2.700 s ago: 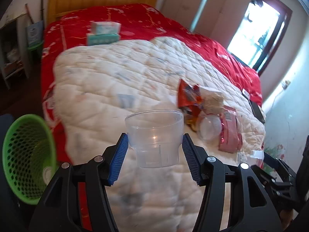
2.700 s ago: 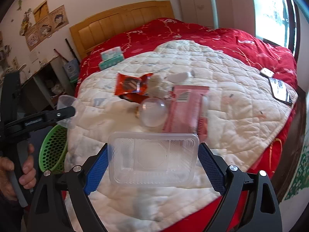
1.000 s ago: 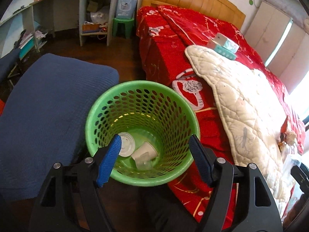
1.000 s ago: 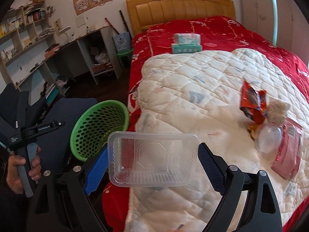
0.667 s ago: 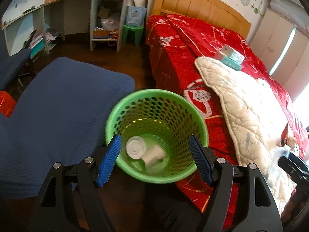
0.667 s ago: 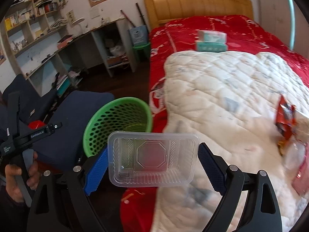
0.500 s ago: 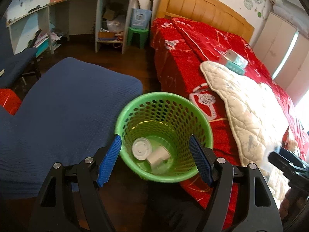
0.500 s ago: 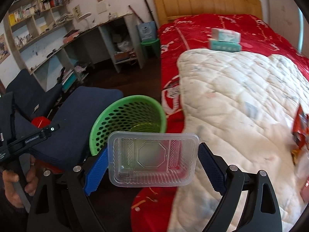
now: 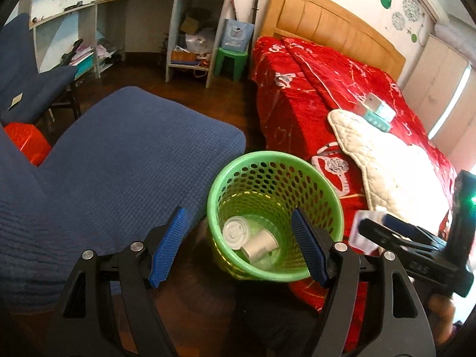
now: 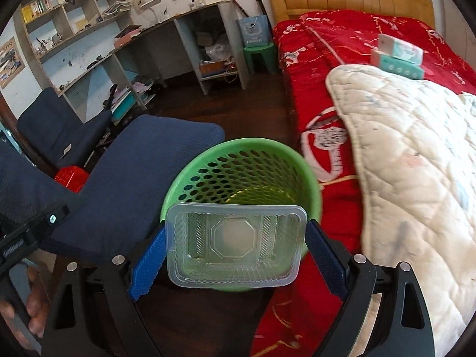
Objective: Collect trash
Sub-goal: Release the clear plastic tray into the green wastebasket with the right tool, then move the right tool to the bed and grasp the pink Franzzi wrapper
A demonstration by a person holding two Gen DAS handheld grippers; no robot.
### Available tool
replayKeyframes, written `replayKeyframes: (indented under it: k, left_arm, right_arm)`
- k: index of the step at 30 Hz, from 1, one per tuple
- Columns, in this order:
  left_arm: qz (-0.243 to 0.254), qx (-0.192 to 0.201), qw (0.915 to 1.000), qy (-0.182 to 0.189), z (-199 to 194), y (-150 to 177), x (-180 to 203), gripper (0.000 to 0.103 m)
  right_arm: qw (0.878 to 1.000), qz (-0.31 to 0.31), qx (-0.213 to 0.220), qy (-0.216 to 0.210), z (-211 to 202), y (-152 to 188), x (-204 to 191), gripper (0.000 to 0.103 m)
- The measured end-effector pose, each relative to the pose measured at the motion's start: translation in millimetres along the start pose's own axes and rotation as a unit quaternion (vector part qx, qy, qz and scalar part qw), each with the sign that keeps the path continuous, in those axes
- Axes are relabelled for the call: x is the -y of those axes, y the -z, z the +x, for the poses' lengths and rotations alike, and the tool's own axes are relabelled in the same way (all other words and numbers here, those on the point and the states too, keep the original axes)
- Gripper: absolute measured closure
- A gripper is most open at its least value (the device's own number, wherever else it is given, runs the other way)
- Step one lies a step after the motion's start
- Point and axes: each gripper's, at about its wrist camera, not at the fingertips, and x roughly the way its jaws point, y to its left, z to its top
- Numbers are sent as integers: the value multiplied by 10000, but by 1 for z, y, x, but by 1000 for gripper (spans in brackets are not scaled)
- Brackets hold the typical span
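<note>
The right tool (image 10: 236, 248) pinched a clear plastic tray (image 10: 236, 245) by its short ends, just above the rim of the green mesh basket (image 10: 208, 160) on the floor beside the bed (image 10: 342, 38). The left tool (image 9: 238, 245) stood spread with nothing between its pads, beside the basket, where a white cup (image 9: 258, 245) and a round lid (image 9: 236, 232) lay at the bottom. No writing on the tray, the basket or the tissue packs (image 10: 398, 56) on the bed could be read.
</note>
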Motion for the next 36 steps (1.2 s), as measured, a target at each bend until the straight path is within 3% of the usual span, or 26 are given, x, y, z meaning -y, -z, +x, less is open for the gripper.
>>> replayKeyframes:
  k: [7,14,27,36]
  left_arm:
    - [-8,-36,10000,34,1,1,1,31]
    - [43,-38,9999,101,-1,2,8,31]
    - [481,-98,9977,465,-4,10,62,31]
    - [852,-184,9929,808,-5,19,108,31]
  right_arm:
    - [9998,92,45,-140,23,-8,-10,13]
    - [9998,68,120,-112,9,-6,-7,12]
    - [9968,455,365,539,-70,29,59,12]
    - [9853,873,691,1296,-141,61,122,12]
